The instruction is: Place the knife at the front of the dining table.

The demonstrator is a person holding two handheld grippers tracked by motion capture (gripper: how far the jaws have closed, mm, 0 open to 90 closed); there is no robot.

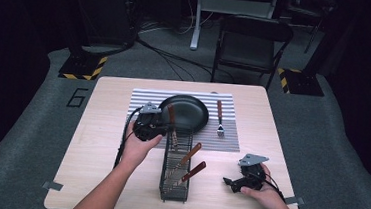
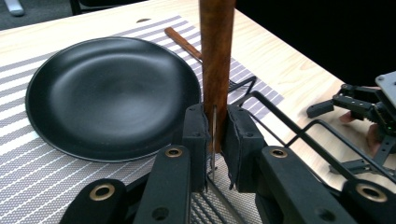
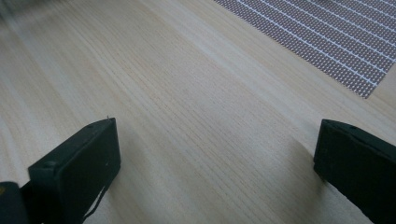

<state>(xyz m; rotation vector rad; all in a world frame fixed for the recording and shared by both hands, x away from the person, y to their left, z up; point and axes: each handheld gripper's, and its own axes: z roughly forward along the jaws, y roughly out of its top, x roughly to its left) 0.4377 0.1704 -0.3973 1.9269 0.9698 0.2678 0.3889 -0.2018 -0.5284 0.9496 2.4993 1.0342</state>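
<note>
My left gripper is clamped on a wooden-handled utensil, holding it upright over the far end of the wire rack, just beside the black plate on the striped mat. My right gripper rests low over the bare table, jaws wide apart (two more wooden-handled pieces lean in the rack; a fork lies on the mat).

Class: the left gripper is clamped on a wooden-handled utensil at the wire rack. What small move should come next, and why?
Probably a straight lift. The left gripper is shut on the utensil's wooden handle, which stands upright at the wire rack's far end, its lower part inside. Raising it vertically should clear the wires before carrying it toward the black plate or striped mat.
</note>
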